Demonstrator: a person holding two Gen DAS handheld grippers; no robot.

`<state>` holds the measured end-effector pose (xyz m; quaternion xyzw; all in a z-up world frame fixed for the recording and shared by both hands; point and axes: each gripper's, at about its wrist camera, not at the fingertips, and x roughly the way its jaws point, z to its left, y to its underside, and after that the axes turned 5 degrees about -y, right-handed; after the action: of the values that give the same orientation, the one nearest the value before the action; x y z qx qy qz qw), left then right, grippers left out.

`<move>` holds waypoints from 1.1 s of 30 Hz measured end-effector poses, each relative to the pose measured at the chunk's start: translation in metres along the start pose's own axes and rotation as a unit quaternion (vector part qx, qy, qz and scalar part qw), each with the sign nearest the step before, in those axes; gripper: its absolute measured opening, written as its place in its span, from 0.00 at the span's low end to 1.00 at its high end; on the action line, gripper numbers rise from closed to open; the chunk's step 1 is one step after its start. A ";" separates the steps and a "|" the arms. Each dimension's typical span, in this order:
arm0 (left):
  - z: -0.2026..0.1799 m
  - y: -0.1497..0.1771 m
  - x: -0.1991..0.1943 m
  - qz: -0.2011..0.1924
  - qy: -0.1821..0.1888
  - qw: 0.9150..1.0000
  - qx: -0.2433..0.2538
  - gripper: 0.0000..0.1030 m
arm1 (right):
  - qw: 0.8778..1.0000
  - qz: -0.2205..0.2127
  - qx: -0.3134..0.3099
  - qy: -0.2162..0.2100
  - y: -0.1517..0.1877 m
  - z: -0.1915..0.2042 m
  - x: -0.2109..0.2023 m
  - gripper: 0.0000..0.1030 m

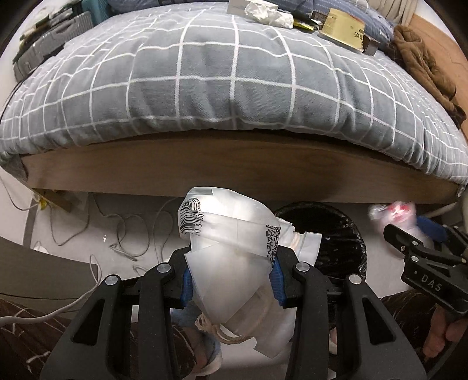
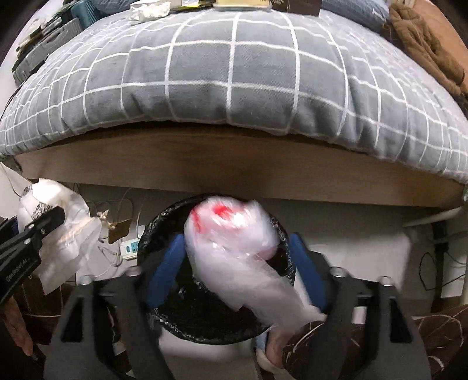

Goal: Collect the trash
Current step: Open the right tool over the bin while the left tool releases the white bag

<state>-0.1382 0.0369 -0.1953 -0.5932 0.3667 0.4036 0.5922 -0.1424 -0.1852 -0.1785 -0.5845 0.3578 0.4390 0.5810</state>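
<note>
Left wrist view: my left gripper (image 1: 232, 280) clamps the frosted packaging bag (image 1: 234, 248) beside the black-lined bin (image 1: 348, 233), so a release here would miss it. Right wrist view: my right gripper (image 2: 237, 263) stands wide; the crumpled plastic bag (image 2: 234, 242) (blurred, probably falling) may snag the rim.

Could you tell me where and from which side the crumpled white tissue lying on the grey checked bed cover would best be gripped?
Grip the crumpled white tissue across its raised, bunched middle, coming down from above. It lies loose on the soft grey checked bed cover, with a white box close behind it, so a side approach would likely push it along or snag the fabric.
</note>
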 end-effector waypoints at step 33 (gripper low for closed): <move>-0.121 0.000 0.009 0.010 0.041 0.995 0.093 0.42 | 0.994 -0.026 0.093 0.052 0.017 -0.109 -0.024 0.91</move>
<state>-0.1287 -0.0831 -0.2070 -0.5479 0.4327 0.3489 0.6252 -0.1563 -0.2966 -0.1690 -0.5595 0.4114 0.3572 0.6246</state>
